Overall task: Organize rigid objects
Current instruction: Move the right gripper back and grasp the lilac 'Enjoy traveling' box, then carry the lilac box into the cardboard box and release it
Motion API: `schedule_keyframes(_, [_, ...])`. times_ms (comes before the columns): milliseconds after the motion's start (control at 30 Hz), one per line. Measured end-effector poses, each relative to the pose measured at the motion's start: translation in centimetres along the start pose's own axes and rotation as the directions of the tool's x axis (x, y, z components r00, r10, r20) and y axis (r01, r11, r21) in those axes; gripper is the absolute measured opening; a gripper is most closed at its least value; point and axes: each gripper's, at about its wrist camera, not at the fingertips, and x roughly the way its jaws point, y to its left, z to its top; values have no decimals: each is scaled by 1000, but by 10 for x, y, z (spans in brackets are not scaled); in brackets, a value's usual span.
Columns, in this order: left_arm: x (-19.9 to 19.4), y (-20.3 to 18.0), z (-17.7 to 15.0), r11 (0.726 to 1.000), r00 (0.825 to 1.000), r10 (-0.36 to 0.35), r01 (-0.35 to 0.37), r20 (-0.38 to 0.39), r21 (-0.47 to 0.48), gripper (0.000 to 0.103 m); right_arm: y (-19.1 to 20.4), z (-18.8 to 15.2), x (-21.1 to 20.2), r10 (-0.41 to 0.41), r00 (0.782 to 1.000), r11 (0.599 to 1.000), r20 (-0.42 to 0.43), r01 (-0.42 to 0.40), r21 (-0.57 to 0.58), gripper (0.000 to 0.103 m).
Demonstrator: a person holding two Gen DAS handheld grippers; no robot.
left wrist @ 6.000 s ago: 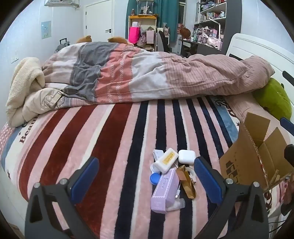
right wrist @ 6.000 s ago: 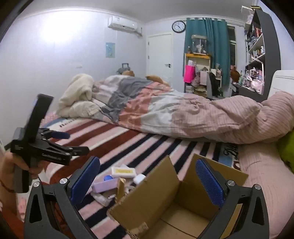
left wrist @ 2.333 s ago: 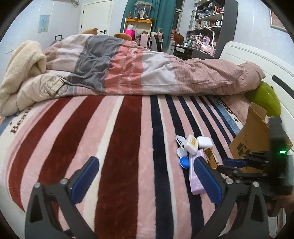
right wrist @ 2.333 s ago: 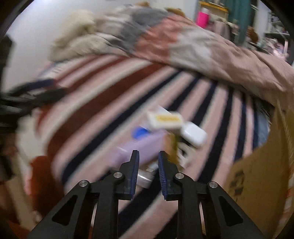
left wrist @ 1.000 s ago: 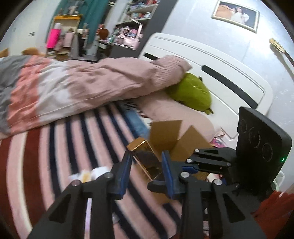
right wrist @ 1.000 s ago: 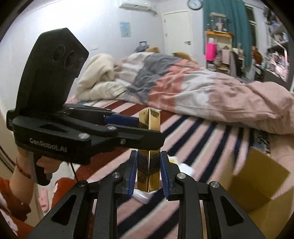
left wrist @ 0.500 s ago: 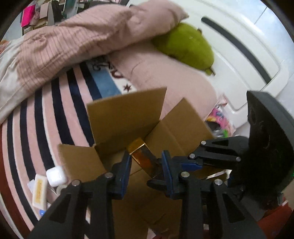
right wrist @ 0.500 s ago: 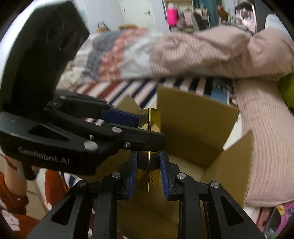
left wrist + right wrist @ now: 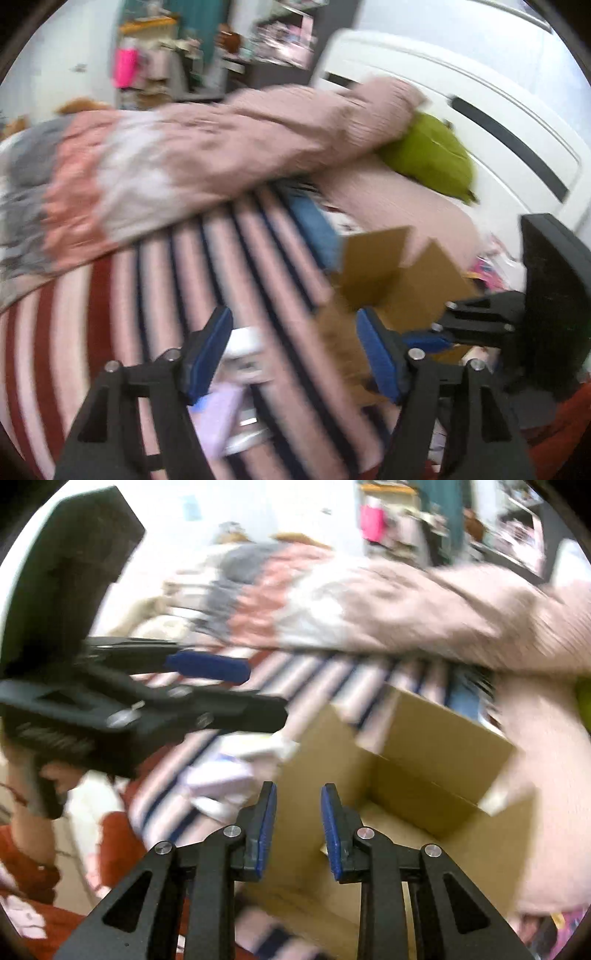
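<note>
Cardboard box [image 9: 436,775] sits open on the striped bed [image 9: 155,280], directly ahead of the right tool [image 9: 297,825], whose blue pads stand slightly apart with nothing pinched between them. Left tool [image 9: 293,354] has just been opening; its pads are spread, nothing between them, and it hangs over the bed just left of the box. Small items [image 9: 240,363], apparently a white case and a lilac box though blurred, lie on the stripes beside the box. Farther off: a rumpled quilt [image 9: 192,155], a green cushion [image 9: 432,155], and the white headboard [image 9: 480,96].
</note>
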Motion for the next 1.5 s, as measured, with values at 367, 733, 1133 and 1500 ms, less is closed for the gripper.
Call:
schedule_keyframes(367, [-23, 126, -110, 965, 988, 156, -149, 15, -215, 72, 102, -3, 130, 197, 964, 980, -179, -195, 30, 63])
schedule_keyframes(733, [-17, 154, -146, 944, 988, 156, -144, 17, -297, 72, 58, -18, 200, 134, 982, 914, -135, -70, 400, 76])
schedule_keyframes(1133, [-23, 157, -155, 935, 985, 171, -158, 13, -316, 72, 86, -20, 219, 32, 990, 965, -139, 6, 262, 40])
schedule_keyframes(1500, [-25, 161, -160, 932, 985, 171, -162, -1, -324, 72, 115, -19, 231, 15, 987, 989, -162, 9, 145, 44])
